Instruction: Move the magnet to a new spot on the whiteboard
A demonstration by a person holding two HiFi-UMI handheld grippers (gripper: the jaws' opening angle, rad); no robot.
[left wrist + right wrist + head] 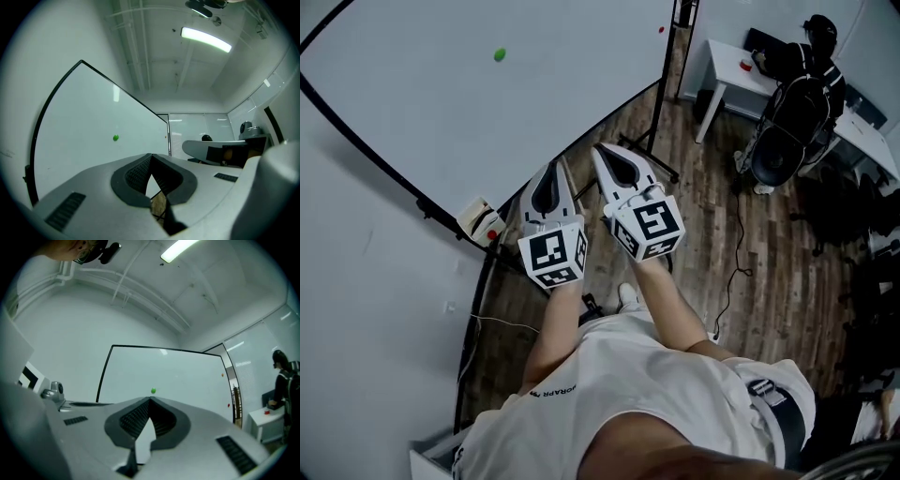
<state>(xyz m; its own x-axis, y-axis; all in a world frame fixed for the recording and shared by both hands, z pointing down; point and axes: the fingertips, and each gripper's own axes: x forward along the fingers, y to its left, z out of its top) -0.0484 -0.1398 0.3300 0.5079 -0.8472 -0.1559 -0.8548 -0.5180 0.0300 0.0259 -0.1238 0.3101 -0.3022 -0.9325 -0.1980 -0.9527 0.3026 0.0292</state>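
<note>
None of the job is done, as far as I can judge. The small round green magnet (499, 54) sits on the large white black-framed whiteboard (412, 122), in the upper left of the head view, and neither of my tongs is anywhere near it. In the left gripper view the magnet (115, 137) shows left of centre on the whiteboard (84, 159). In the right gripper view the magnet (153, 390) sits just above the tips, low on the whiteboard (187, 371).

My left tongs (554, 167) are closed, with the pads meeting at the tips and nothing between them. Only a sliver of floor shows through the gap behind the tips. My right tongs (603, 149) are the same, shut tight and empty. Both hang side by side in the middle of the head view, over the wood-plank floor (712, 234), below the board's lower edge.

Everything is left to do: lift a pair of tongs to the board, open it, close on the magnet, pull it off and set it on a bare patch. I would steer clear of the small red dot (661, 29) at the board's upper right.
</note>
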